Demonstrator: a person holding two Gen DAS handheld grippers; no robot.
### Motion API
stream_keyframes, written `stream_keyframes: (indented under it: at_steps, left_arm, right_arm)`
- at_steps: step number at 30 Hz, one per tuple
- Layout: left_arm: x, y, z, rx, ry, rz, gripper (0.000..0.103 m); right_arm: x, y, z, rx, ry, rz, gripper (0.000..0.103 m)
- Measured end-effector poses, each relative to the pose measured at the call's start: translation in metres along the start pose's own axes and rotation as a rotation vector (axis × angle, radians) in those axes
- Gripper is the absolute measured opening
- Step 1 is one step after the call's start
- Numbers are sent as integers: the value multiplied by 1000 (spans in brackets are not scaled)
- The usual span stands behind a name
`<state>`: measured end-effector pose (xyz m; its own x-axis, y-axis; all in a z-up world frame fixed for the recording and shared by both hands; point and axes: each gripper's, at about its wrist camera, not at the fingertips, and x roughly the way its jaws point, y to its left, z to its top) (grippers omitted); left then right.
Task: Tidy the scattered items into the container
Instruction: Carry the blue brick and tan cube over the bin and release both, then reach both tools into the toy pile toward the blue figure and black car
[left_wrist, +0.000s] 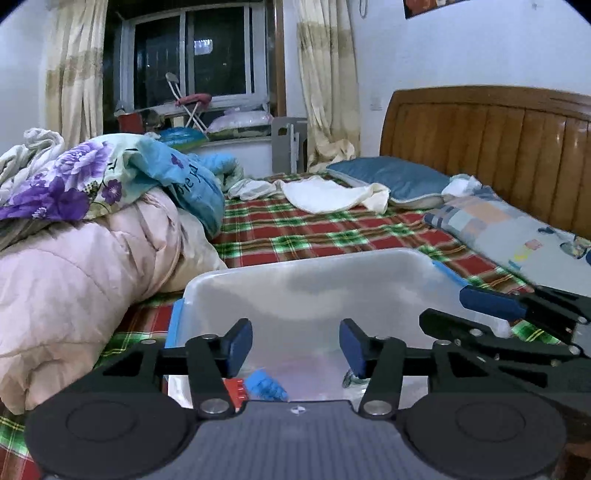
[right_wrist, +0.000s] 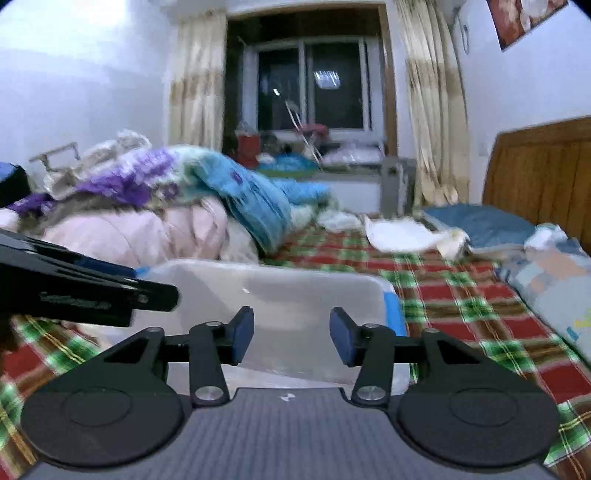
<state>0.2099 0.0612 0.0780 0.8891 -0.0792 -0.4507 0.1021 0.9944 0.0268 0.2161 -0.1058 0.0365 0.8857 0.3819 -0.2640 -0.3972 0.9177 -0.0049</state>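
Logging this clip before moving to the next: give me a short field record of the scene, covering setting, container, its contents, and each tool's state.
setting: bed with plaid sheet, pink quilt to the left
container: translucent plastic bin with blue latches, on the sheet
contents: blue item and red item inside, both partly hidden
left tool: open, empty, over the bin
right tool: open, empty, at the bin's near wall
image quality: right wrist view blurred

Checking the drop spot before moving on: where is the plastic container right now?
In both wrist views the plastic container sits on the plaid bedsheet just ahead of both open grippers, right of the pink quilt.
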Motion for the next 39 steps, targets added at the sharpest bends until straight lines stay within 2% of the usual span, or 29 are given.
stream_keyframes:
  at_steps: [5, 9, 17, 22, 33, 39]
  left_arm:
    - [-32, -1, -14, -11, -27, -23, 59]
    - [-60, -9, -40, -10, -23, -31, 65]
    - [-72, -25, -115, -18, 156, -51, 67]
    - [-72, -33, -142, -14, 219, -55, 67]
    - [-68, -36, -167, 1, 247, -72, 67]
    - [-53, -26, -164, 43, 225, -55, 67]
  right_arm:
    - [-37, 20, -13, -71, -12, 1, 54]
    - [-57, 32, -37, -87, 35, 14, 61]
    - [-89, 28, -86, -18, 162, 9, 63]
    - [-101, 25, -102, -1, 197, -4, 63]
    - [-105, 32, -121, -29, 228, 0, 63]
    - [-98, 35, -130, -51, 255, 26, 51]
